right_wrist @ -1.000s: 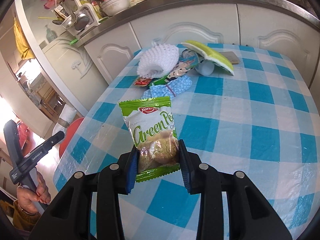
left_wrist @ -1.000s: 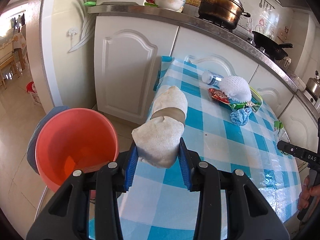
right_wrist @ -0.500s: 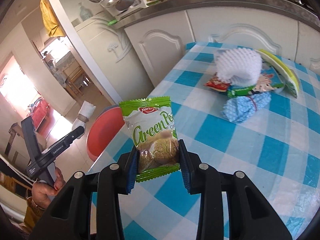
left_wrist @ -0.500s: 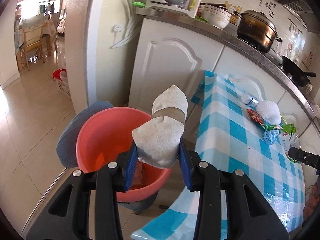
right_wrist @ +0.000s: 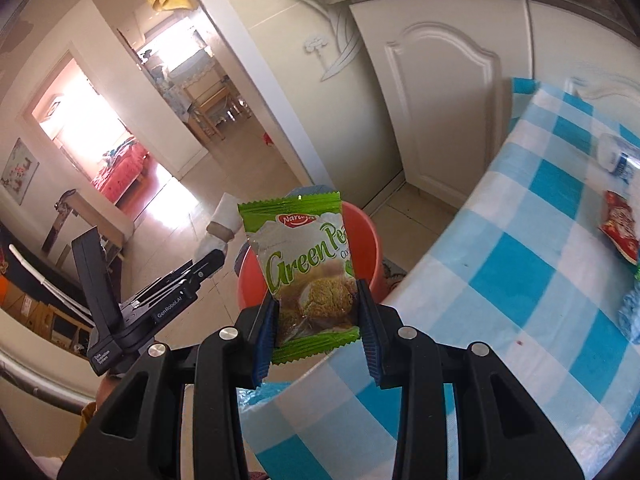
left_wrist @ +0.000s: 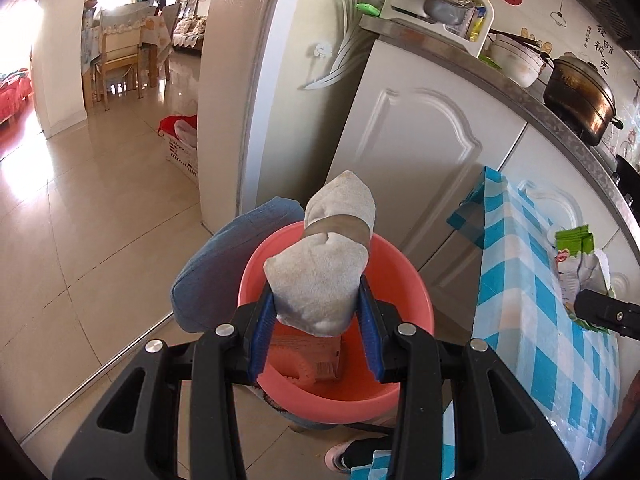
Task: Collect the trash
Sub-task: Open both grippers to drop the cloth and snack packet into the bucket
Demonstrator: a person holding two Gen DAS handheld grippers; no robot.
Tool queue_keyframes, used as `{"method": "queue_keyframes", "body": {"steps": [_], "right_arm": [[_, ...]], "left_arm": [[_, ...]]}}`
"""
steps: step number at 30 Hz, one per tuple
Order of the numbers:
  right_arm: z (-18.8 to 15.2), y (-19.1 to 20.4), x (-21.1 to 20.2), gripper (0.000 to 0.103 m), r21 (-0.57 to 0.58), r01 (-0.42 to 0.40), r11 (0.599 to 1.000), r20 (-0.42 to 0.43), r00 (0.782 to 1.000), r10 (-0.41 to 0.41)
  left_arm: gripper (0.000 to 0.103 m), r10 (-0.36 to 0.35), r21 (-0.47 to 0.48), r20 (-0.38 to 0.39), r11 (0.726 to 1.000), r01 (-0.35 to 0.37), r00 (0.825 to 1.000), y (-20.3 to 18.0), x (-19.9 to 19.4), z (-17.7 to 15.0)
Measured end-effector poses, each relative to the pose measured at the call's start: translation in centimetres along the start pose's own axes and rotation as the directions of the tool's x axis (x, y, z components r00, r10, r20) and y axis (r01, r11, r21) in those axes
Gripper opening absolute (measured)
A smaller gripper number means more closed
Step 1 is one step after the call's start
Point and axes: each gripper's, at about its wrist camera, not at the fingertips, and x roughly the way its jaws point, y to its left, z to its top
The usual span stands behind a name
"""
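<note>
One crinkled green snack packet, upright.

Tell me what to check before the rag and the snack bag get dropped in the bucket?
1. Left gripper grips the rag: ok.
2. Rag is above the bucket: ok.
3. Right gripper grips the snack bag: ok.
4. Snack bag is right above the bucket: cannot tell; the table edge looks close.
5. Bucket has room: ok, only some wrappers at the bottom.
6. Grippers won't bump: cannot tell.
</note>
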Motion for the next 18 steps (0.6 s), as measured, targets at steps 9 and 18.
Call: {"method": "queue_keyframes", "body": {"steps": [9, 18], "right_arm": [[2.2, 1.2, 6.9, 0.038, -0.019, -0.007, 1.0, -0.134, 0.991, 0.004], [2.5, 0.8, 9.2, 0.043, 0.019, -0.007, 1.0, -0.194, 0.981, 0.011]], "left_arm": [[0.04, 0.014, 0.014, -0.067, 1.0, -0.013, 0.998, -0.9, 3.3, -1.2], [0.047, 0.051, 0.046, -0.108, 0.998, -0.046, 0.993, -1.5, 5.6, -2.1]]}}
